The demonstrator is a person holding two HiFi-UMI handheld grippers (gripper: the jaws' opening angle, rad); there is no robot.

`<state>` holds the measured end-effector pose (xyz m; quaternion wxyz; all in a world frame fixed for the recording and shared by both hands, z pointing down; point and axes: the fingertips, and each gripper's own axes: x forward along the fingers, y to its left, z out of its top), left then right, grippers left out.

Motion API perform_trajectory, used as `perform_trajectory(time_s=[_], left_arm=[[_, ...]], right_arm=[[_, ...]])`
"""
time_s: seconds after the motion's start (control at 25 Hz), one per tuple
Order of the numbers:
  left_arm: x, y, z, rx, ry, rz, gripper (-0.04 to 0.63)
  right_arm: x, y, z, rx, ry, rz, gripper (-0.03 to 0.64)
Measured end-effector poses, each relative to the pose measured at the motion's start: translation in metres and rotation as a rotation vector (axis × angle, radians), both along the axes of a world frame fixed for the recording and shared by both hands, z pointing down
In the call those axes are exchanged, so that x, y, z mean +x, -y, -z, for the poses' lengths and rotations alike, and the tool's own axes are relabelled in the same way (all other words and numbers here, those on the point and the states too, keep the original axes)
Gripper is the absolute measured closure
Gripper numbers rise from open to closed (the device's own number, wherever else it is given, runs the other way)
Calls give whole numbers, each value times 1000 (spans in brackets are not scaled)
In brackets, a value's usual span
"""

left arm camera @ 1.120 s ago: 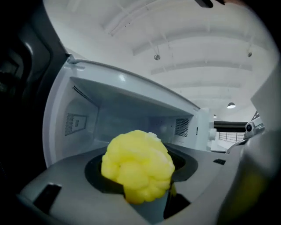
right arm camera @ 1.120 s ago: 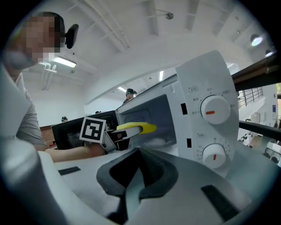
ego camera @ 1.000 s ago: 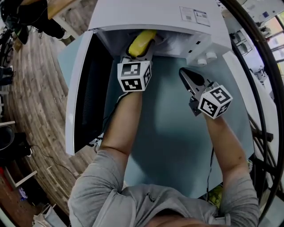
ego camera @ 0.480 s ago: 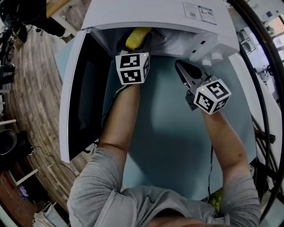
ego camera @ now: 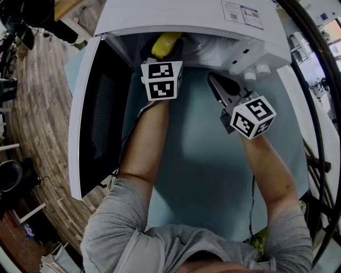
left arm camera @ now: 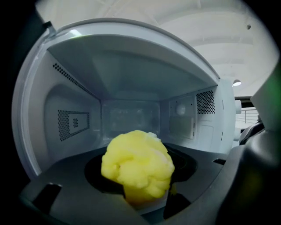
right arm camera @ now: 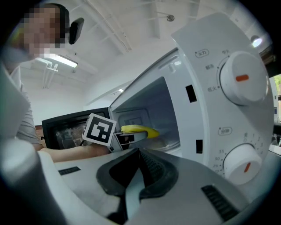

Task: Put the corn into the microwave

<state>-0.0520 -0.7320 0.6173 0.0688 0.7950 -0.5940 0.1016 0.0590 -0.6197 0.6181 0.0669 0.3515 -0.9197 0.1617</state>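
Head view: left claw (ego camera: 163, 53) pinching corn (ego camera: 166, 42), long axis pointing into microwave (ego camera: 176, 16); right claw (ego camera: 214, 80) pressed together, empty.

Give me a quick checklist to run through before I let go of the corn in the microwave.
1. Microwave door open: ok.
2. Corn gripped by the left hand-held gripper: ok.
3. Corn past the doorway, over the turntable: ok.
4. Corn resting on the turntable: cannot tell.
5. Right hand-held gripper empty and outside the doorway: ok.
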Motion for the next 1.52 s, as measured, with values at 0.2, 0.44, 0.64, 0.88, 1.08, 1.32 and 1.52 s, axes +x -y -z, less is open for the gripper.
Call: perform_trajectory(time_s=[0.2, 0.44, 0.64, 0.88, 1.08, 1.32, 1.52], left_arm=[[-1, 8, -5, -55, 38, 24, 339], [0, 10, -8, -72, 78, 38, 333], [4, 14, -16, -122, 137, 40, 325], [7, 14, -27, -185, 214, 23, 325], [8, 17, -33, -237, 243, 21, 322], [6, 18, -33, -246, 241, 33, 327], [7, 19, -33, -239, 245, 39, 327]], right_arm=[[4, -2, -4, -8, 4, -5, 598], [8, -6, -4, -7, 8, 0, 598], [12, -10, -5, -11, 14, -4, 598], [14, -17, -9, -23, 12, -4, 598], [14, -20, -9, -23, 11, 0, 598], [15, -20, -11, -23, 8, -3, 598], [11, -22, -11, -27, 4, 4, 598]])
